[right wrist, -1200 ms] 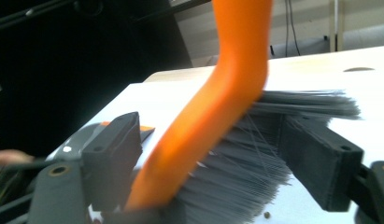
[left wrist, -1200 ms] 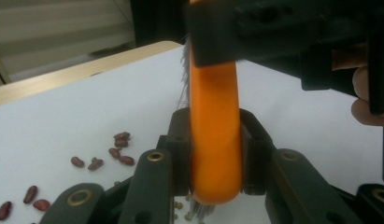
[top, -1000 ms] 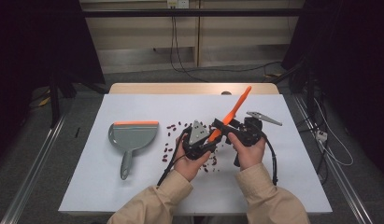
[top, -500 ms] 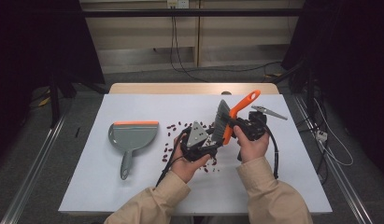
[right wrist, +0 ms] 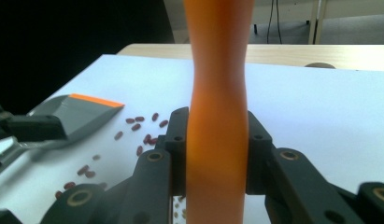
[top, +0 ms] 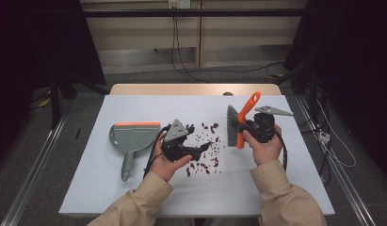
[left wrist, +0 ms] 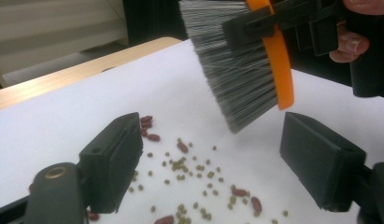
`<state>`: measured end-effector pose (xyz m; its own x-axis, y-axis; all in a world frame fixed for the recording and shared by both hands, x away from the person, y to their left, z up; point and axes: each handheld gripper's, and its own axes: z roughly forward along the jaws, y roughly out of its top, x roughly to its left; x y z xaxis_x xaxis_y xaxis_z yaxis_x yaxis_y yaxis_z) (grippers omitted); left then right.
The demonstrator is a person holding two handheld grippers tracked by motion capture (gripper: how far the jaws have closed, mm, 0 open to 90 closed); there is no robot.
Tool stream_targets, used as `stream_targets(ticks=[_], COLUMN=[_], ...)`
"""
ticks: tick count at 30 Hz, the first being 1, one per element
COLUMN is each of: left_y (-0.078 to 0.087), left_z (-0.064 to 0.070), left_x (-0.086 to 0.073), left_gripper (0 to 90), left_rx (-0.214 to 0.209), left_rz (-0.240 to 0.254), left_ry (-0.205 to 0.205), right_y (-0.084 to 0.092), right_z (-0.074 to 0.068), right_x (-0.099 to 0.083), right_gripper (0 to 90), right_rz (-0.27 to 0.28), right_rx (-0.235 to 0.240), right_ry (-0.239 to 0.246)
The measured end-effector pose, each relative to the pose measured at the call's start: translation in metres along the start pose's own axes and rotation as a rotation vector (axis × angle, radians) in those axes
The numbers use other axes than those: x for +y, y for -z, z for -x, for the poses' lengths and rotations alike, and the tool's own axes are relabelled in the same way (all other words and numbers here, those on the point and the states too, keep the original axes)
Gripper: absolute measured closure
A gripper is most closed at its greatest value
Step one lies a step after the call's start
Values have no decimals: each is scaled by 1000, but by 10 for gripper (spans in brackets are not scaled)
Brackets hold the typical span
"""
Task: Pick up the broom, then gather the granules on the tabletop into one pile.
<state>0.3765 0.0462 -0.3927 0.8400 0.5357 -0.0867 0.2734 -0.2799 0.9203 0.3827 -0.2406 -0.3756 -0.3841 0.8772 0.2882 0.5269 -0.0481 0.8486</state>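
High view: right gripper (top: 251, 126) clamps orange plastic handle of grey-bristled hand brush (top: 239, 123) above white table (top: 134, 197); left gripper (top: 206, 147), jaws just opening, empty, over scattered red beans (top: 204, 165)

The high view looks forward and down on the counter (top: 134, 188); both gripper views sit low and close, sharing the scattered beans (left wrist: 189, 163).

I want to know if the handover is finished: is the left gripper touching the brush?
Apart. In the left gripper view the left gripper has open jaws with nothing between them, and the brush hangs clear above, held by the right gripper.
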Motion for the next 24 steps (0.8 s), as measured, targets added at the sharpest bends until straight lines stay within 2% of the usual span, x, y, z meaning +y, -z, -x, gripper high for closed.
stream_targets(ticks=[5,10,19,24], left_y=[16,34,64,77], left_z=[-10,-21,-41,-47], left_x=[-3,-7,-18,-22], left_gripper=[161,115,81,70], left_rx=[-7,-3,24,33], left_rz=[-3,-8,-6,1], left_ry=[15,28,47,53], right_y=[3,6,11,11], right_z=[4,6,13,19], right_x=[-1,0,0,-1], right_gripper=[705,705,705,705], right_rz=[-38,-51,-87,-105], right_rx=[-8,-3,4,0], right_ry=[38,64,88,82])
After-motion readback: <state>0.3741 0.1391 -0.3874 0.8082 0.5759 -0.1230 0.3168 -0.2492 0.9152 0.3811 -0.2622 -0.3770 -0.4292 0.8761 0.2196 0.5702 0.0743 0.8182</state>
